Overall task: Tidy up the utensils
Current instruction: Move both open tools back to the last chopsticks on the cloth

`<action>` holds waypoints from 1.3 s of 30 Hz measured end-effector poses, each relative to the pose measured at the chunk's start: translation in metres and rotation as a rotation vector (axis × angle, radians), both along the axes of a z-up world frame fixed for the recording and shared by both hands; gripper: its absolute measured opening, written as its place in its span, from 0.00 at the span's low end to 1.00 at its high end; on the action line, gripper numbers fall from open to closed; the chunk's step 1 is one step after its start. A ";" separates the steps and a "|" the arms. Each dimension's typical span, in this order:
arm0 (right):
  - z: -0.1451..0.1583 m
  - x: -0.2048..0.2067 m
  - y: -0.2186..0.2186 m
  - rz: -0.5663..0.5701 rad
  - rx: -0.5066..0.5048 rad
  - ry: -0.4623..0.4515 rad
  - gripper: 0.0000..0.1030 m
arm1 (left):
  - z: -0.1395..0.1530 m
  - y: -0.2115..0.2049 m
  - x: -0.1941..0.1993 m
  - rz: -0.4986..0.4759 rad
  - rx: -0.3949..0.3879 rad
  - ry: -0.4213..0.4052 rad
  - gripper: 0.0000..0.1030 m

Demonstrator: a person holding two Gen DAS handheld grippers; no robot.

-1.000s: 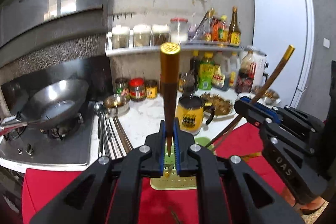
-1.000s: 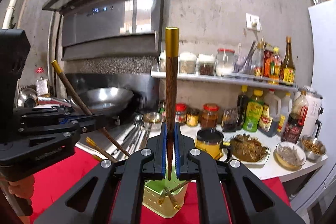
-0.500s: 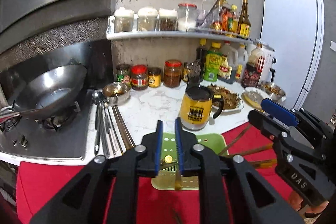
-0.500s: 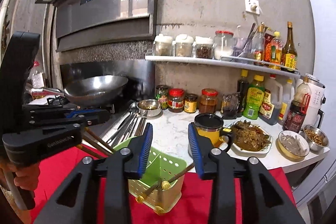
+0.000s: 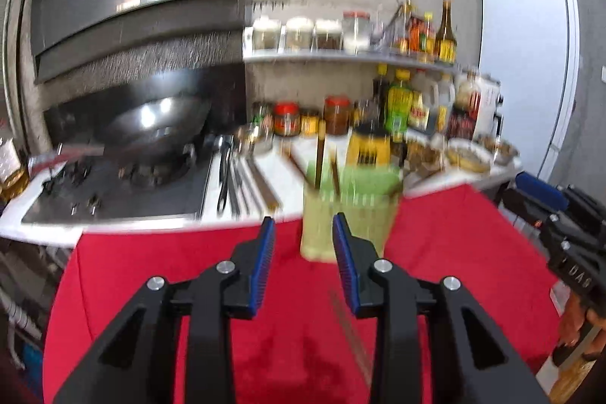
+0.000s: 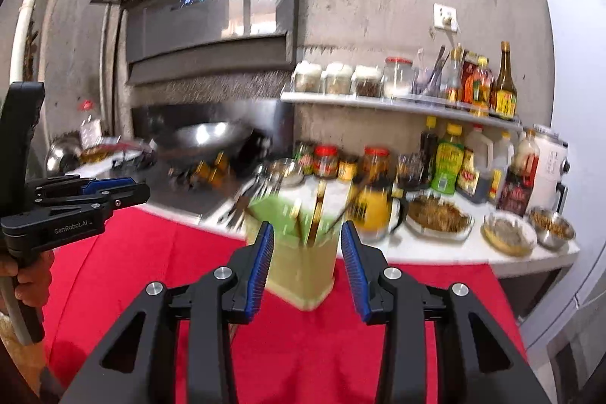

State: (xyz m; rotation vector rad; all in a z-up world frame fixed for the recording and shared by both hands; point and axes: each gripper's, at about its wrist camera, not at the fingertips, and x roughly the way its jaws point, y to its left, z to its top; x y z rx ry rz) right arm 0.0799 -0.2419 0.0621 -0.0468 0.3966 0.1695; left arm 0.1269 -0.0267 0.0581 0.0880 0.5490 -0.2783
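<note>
1. Both sets of jaws gape apart, nothing between them: my left gripper [image 5: 303, 237] and my right gripper [image 6: 306, 243] each hold air.
2. Green utensil holder [image 5: 346, 214] stands upright on the red cloth [image 5: 189, 271], just beyond my left fingertips and slightly to their right.
3. From the right wrist view, same holder [image 6: 299, 264] sits straight ahead, framed between my blue pads [image 6: 261, 260] (not touching either one).
4. Chopsticks [image 5: 320, 154] stick up out of the holder, gold-tipped ends up, leaning at different angles; blur makes the count unclear.
5. More metal utensils [image 5: 231, 173] lie flat on the white counter [image 5: 280, 173] between the stove [image 5: 113, 192] and the holder.
6. Yellow mug [image 6: 373, 211] stands on the counter behind the holder.
7. Wok [image 5: 159, 127] rests on the stove, far left.
8. My right gripper shows at the right edge of the left view, beside the cloth.
</note>
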 end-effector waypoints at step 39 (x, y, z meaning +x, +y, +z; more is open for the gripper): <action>-0.164 -0.026 0.092 0.144 -0.029 0.431 0.10 | -0.154 0.052 -0.069 0.099 0.012 0.324 0.30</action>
